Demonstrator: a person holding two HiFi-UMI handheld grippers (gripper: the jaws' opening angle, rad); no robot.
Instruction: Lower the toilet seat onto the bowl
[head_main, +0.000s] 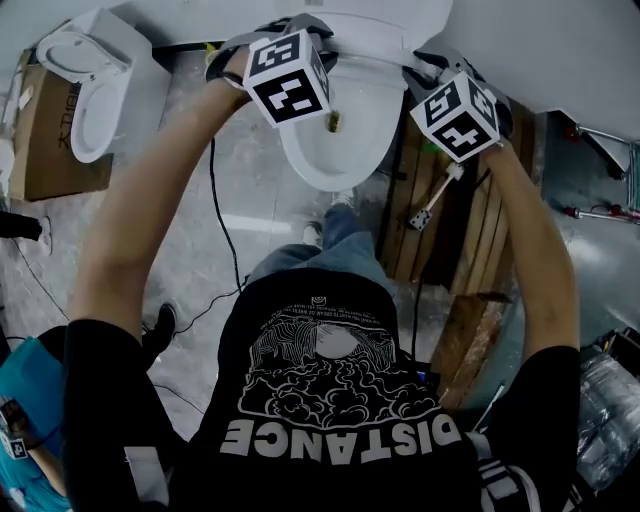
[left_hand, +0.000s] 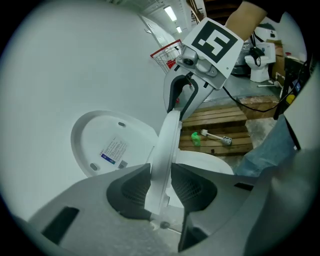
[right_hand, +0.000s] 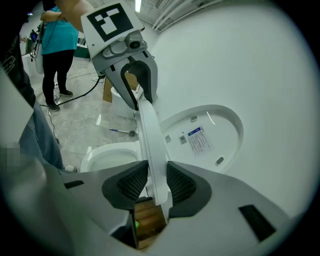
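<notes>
Barely started imo: toilet seat (left_hand: 166, 142) stands up on edge above the bowl (head_main: 372, 150), lid (left_hand: 107, 142) upright behind it. Left tongs (left_hand: 161, 186) & right tongs (right_hand: 156, 182) each pinch one side of the seat, pads on it, narrow gap. Whole lowering's left. Can't see the hinge; cubes block the seat in head view.

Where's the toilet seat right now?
In both gripper views the toilet seat stands raised between lid and bowl, left rim in the left gripper's jaws, right rim in the right gripper's.
</notes>
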